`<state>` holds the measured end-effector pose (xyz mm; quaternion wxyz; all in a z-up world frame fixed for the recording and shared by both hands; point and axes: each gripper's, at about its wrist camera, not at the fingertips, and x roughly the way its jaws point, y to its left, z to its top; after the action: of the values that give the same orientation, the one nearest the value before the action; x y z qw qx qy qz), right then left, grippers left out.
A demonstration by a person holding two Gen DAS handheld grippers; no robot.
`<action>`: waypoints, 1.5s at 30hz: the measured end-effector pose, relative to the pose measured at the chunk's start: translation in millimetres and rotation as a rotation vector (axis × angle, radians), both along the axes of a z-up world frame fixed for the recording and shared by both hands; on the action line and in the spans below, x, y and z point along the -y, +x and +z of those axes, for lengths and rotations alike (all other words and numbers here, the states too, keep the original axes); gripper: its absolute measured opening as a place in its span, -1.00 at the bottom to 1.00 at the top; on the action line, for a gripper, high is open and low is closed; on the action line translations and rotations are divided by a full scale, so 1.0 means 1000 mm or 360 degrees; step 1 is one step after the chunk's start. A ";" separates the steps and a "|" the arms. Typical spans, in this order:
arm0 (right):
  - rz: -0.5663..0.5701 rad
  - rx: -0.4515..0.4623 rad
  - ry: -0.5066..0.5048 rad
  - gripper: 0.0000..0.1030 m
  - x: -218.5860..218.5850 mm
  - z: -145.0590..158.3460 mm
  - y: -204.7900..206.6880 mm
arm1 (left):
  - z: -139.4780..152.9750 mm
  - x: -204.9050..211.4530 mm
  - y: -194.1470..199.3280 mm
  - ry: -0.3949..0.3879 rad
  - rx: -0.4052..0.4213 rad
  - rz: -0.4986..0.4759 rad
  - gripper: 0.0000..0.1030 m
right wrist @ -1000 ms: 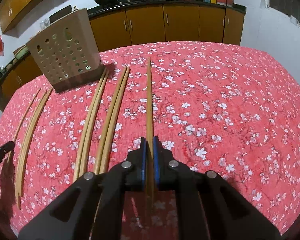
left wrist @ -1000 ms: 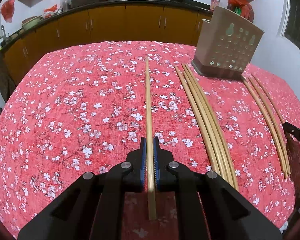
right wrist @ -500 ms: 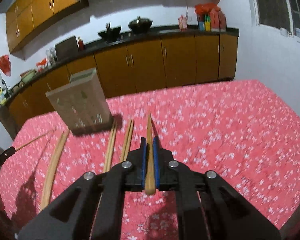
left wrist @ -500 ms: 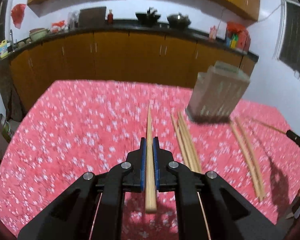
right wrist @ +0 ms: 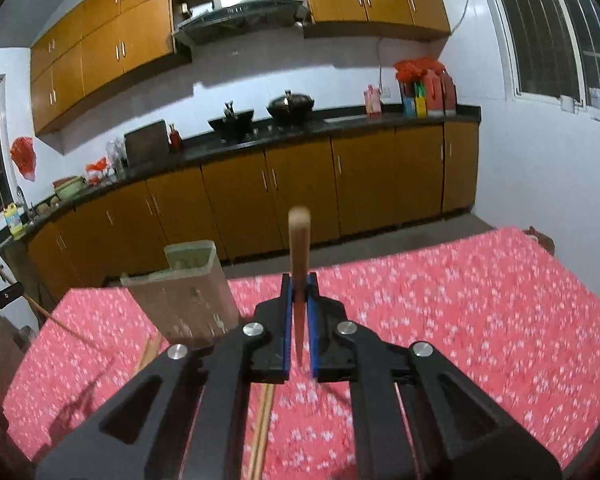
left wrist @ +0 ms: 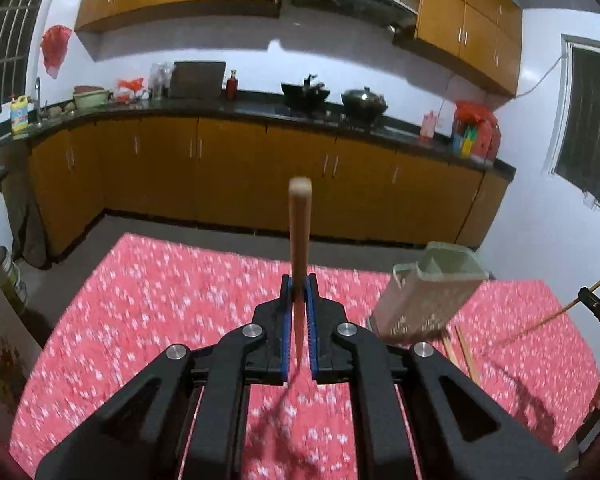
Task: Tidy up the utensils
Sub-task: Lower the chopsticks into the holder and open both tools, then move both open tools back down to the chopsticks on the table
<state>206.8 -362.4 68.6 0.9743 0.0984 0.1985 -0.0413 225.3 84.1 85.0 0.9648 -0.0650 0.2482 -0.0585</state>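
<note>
My left gripper (left wrist: 299, 282) is shut on a wooden chopstick (left wrist: 299, 232) that points up and forward, high above the red floral table (left wrist: 160, 300). My right gripper (right wrist: 299, 280) is shut on another wooden chopstick (right wrist: 299, 248), raised the same way. The beige perforated utensil holder (left wrist: 424, 300) stands on the table to the right of the left gripper; in the right wrist view the holder (right wrist: 184, 292) is to the left. More chopsticks (left wrist: 462, 348) lie on the cloth by the holder's base, and some chopsticks (right wrist: 262, 428) show under the right gripper.
The other gripper and its chopstick (left wrist: 556, 314) show at the right edge of the left wrist view. Beyond the table's far edge is floor, then orange kitchen cabinets (left wrist: 260, 176) with woks on the counter (right wrist: 260, 128).
Both grippers have lifted their chopsticks off the table and tilted upward. The view swung from the tabletop to the kitchen wall, and the holder now sits lower and nearer.
</note>
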 end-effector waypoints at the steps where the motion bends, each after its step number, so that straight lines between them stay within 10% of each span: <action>1: 0.0006 0.0017 0.0002 -0.85 0.000 0.006 0.001 | 0.008 0.000 0.002 0.0002 0.0022 0.0002 -0.86; 15: 0.0222 0.0486 0.0053 -0.85 -0.038 0.119 0.039 | 0.118 0.060 0.015 -0.0104 0.0489 -0.0169 -0.86; 36: 0.0285 0.0230 0.0041 -0.57 -0.061 0.043 0.087 | 0.035 0.104 0.060 -0.0152 0.0162 -0.0237 -0.84; 41: 0.0271 0.0275 0.0053 -0.51 -0.058 0.052 0.067 | 0.044 0.098 0.048 -0.0160 0.0209 -0.0214 -0.35; 45: 0.0239 0.0320 0.0072 -0.46 -0.049 0.058 0.041 | 0.053 0.088 0.036 -0.0181 0.0244 -0.0195 -0.35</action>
<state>247.5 -313.4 127.0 0.9872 0.1088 0.1075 0.0462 261.2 -4.1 137.6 0.9703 -0.0997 0.1735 -0.1363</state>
